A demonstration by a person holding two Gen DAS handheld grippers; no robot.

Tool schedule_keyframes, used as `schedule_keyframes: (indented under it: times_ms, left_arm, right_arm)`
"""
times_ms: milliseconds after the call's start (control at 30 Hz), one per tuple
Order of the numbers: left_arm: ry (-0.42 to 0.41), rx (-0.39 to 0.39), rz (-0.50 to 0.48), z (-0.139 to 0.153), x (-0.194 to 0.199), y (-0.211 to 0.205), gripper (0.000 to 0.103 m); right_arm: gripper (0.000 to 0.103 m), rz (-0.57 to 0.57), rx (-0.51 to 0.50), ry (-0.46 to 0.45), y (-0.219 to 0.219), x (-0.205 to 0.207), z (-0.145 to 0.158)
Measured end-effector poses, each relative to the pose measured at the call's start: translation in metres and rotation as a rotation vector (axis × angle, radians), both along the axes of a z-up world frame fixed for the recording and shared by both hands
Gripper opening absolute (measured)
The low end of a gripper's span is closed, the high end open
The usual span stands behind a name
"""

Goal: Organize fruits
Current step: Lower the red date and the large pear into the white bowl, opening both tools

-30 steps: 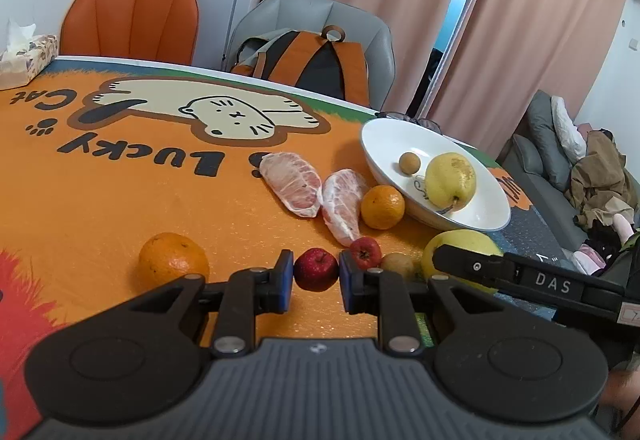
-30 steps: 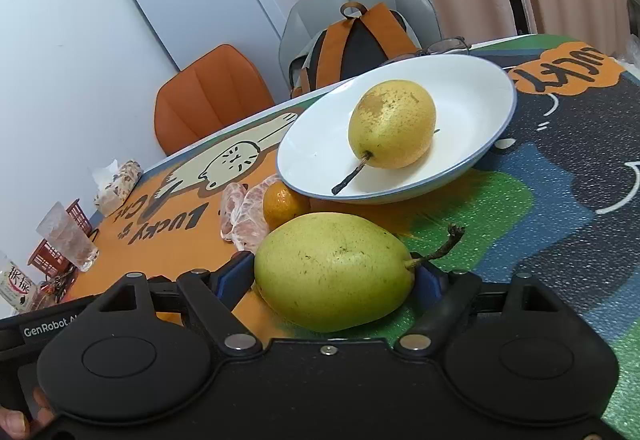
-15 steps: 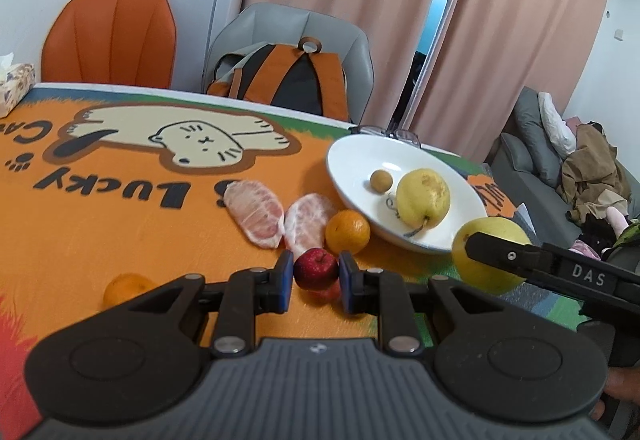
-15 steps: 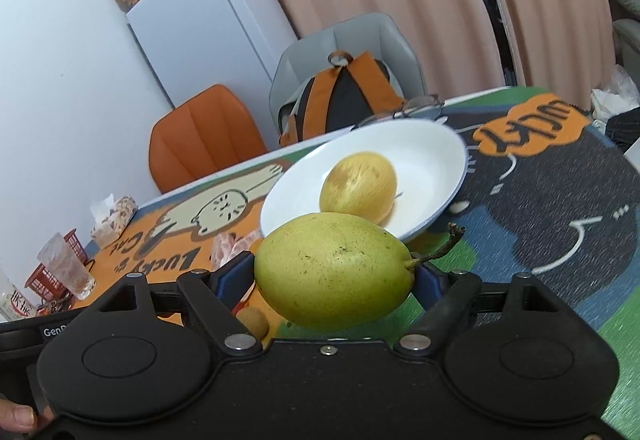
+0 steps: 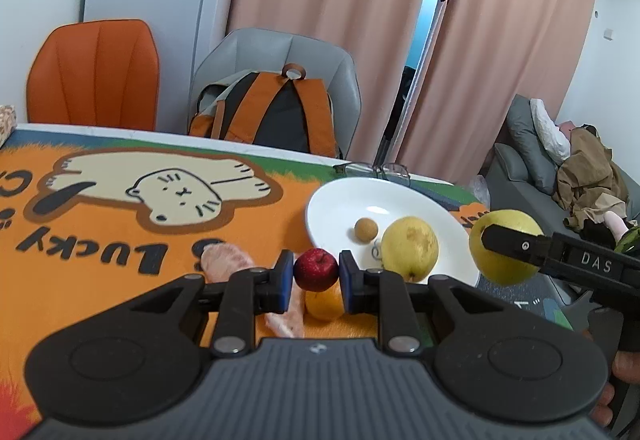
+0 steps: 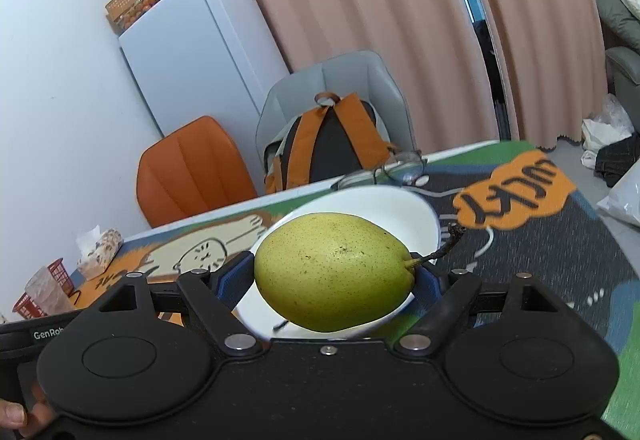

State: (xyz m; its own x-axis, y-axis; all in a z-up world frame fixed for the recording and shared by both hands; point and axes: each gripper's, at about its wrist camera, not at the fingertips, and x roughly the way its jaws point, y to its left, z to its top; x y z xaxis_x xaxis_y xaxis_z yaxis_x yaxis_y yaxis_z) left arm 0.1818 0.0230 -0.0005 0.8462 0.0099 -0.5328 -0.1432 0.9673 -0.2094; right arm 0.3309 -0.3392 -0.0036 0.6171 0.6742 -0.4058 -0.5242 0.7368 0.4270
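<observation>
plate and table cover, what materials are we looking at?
Plate: probably glazed ceramic, possibly melamine; plain white, glossy, with a bright highlight in the well. Table cover: looks like a soft printed mat or fabric; matte, no glare, cartoon cat and lettering printed on it.

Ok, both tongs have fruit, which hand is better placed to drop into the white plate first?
Probably the right. Its tongs hold the green pear right over the white plate, while the left tongs, clamping the small red fruit, sit short of the rim.
</observation>
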Motion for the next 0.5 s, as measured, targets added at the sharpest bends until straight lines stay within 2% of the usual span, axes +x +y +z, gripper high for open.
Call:
schedule_keyframes:
  times_ms: [267,500]
  left_arm:
    - [0.009,0.03,-0.016,0.004,0.026,-0.006,0.023]
    - [0.03,0.042,-0.021,0.0,0.05,-0.013,0.023]
  right_arm:
    - [0.08,-0.008,0.013,-0.024,0.001,0.028,0.006]
    - [0.08,-0.016,0.017,-0.012,-0.001,0.045,-0.013]
